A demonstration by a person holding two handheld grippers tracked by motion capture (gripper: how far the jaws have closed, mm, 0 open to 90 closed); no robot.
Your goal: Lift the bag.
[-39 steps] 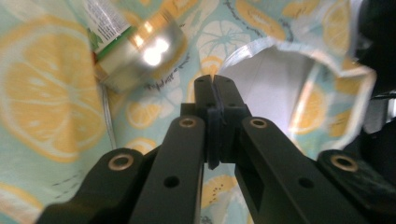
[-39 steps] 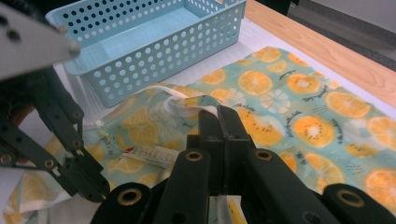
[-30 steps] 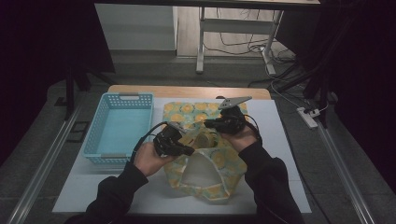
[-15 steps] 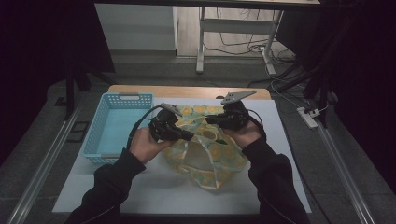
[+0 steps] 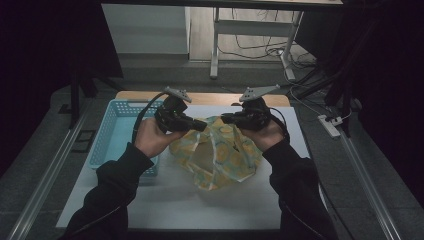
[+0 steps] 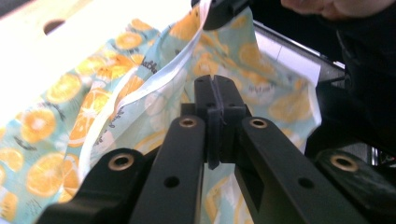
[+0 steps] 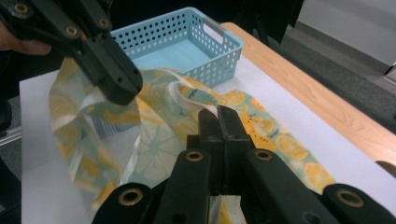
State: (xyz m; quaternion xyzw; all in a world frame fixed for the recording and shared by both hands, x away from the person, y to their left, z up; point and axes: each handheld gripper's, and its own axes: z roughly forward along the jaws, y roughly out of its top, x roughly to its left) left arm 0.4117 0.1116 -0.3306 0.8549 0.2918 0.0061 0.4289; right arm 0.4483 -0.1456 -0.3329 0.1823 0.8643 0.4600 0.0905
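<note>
A pale blue bag printed with orange slices (image 5: 216, 156) hangs between the two grippers, its lower part sagging onto the white table top (image 5: 165, 205). My left gripper (image 5: 199, 126) is shut on the bag's upper edge (image 6: 140, 88), and its jaws (image 6: 215, 95) are pressed together with the fabric pinched between them. My right gripper (image 5: 226, 119) is shut on the opposite edge, close to the left one. In the right gripper view its jaws (image 7: 218, 119) meet on a white-trimmed rim (image 7: 180, 93), with the left gripper (image 7: 112, 79) holding the bag nearby.
A light blue perforated basket (image 5: 119, 131) stands at the table's left, also seen in the right gripper view (image 7: 187, 46). More of the same orange print (image 7: 280, 140) lies flat on the table under the right gripper. A wooden strip (image 5: 210, 98) runs along the far edge.
Both grippers have risen and moved toward the far side, still shut on the bag. The bag has come up off the table and now hangs between them.
</note>
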